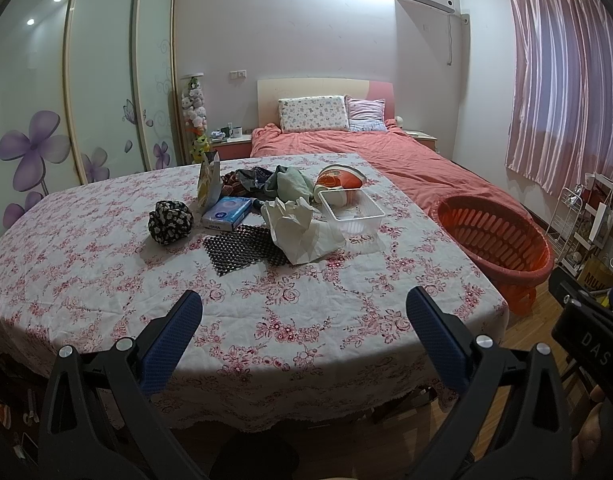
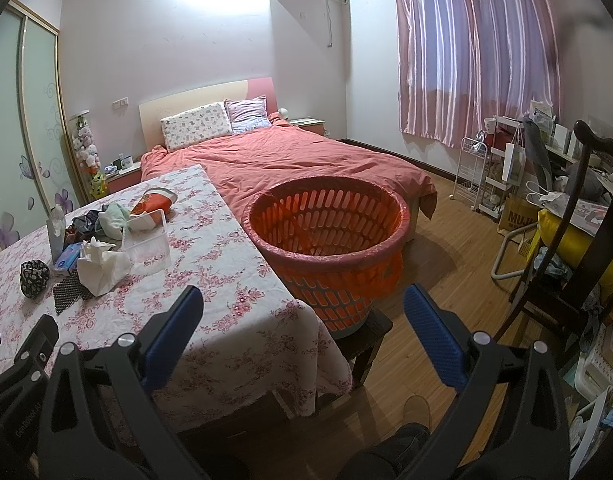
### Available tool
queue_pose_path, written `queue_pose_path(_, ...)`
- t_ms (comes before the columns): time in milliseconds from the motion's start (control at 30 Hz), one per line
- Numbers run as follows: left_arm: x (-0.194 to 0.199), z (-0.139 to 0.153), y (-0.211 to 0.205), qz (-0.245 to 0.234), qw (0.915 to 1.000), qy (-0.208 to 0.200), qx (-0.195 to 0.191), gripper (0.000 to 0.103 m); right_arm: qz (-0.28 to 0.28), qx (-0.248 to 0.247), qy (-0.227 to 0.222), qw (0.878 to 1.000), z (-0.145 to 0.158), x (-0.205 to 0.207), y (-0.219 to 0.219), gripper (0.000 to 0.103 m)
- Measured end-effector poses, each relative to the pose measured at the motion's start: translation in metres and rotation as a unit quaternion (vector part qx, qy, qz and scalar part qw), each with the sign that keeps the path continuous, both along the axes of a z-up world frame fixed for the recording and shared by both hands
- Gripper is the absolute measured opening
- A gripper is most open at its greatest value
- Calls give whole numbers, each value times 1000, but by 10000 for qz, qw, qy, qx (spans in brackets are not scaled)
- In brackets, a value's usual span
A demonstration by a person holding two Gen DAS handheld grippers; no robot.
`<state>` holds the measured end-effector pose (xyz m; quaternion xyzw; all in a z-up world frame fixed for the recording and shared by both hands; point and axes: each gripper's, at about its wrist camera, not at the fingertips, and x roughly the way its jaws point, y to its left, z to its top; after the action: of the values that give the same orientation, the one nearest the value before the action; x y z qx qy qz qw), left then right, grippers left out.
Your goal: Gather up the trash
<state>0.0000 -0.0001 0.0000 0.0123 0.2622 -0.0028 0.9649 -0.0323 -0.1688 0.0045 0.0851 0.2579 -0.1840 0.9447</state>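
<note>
A table with a floral cloth (image 1: 266, 304) holds a heap of trash: crumpled white paper (image 1: 302, 232), a clear plastic tray (image 1: 352, 210), an orange snack bag (image 1: 340, 178), a black mesh mat (image 1: 242, 250), a blue tissue pack (image 1: 228, 212) and a black floral ball (image 1: 170, 222). An orange basket (image 2: 326, 236) stands on a stool right of the table. My left gripper (image 1: 304, 310) is open and empty over the table's near edge. My right gripper (image 2: 304, 308) is open and empty just short of the basket.
A bed with a coral cover (image 2: 290, 160) lies behind the table. A dark wooden chair (image 2: 578, 240) and cluttered white racks (image 2: 490, 176) stand at the right. A sliding wardrobe (image 1: 66, 100) is at the left. The floor is wood (image 2: 438, 264).
</note>
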Motion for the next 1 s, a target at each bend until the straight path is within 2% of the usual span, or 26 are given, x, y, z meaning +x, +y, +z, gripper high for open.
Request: queue_pose_path(1000,2,-1,3,63,10000,37,8,101,32,38,-19,10000,-1,4,-3,98)
